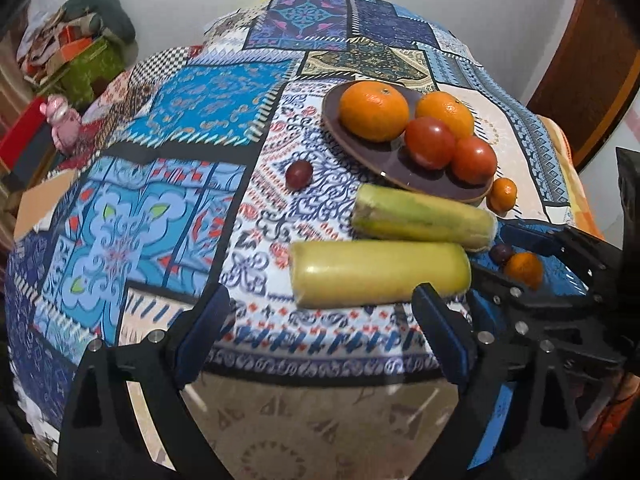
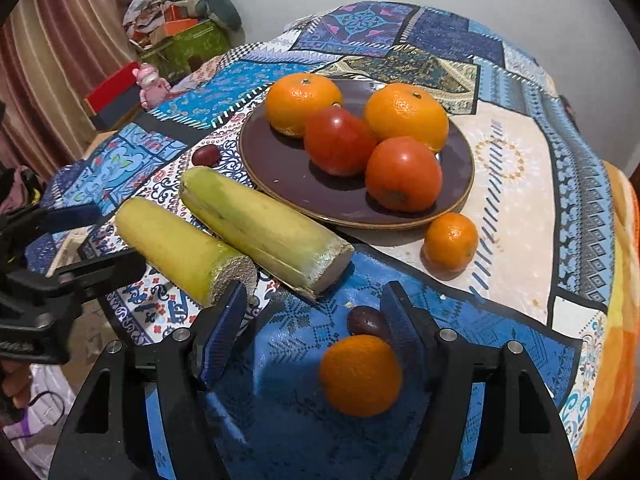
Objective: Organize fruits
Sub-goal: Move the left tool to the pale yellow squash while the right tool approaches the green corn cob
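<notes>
A dark purple plate point(image 2: 280, 168) point(image 1: 360, 148) holds two oranges point(image 2: 304, 102) point(image 2: 406, 116) and two red tomatoes point(image 2: 338, 140) point(image 2: 402, 174). Two yellow-green cane pieces point(image 2: 264, 226) point(image 2: 176, 248) lie side by side in front of it. My right gripper point(image 2: 314, 302) is open, jaws on either side of a small mandarin point(image 2: 360, 374) and a dark grape point(image 2: 366, 322). My left gripper point(image 1: 320, 304) is open and empty, just before the nearer cane piece point(image 1: 380, 272). Another mandarin point(image 2: 450, 242) sits beside the plate, and a second grape point(image 1: 299, 174) lies left of it.
The table has a patterned blue patchwork cloth point(image 1: 140, 220). A pink toy point(image 1: 62, 126), red box point(image 1: 20, 140) and green box with clutter point(image 1: 86, 64) stand beyond the far left edge. A wooden door point(image 1: 588, 68) is at the right.
</notes>
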`<state>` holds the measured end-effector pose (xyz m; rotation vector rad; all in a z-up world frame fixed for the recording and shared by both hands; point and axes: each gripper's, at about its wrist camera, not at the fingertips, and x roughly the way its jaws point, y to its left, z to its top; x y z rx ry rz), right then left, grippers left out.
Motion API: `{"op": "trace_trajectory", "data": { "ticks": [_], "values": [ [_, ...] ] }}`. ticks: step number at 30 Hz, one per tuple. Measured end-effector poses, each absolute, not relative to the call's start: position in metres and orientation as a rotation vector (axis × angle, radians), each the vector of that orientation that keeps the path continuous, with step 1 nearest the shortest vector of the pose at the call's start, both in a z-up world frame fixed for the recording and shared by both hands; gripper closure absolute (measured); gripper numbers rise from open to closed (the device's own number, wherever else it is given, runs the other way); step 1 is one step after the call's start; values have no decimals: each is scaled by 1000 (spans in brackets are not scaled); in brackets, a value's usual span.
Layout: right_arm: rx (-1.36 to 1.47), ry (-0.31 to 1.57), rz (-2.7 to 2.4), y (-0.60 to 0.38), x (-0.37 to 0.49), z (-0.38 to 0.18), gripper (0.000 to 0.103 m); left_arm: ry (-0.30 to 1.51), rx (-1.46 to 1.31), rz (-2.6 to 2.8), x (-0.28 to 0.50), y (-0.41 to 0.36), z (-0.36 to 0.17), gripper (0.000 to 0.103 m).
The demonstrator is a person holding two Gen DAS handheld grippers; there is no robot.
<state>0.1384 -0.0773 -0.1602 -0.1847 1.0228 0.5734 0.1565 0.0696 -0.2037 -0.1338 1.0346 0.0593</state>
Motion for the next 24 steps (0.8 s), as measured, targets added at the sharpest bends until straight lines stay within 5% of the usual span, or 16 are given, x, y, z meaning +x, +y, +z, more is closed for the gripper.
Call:
{"op": "trace_trajectory", "data": {
  "ticks": [24],
  "values": [
    [-167, 991, 641, -74, 122, -149, 36, 1047, -221, 144, 192, 65, -212, 8]
  ]
}}
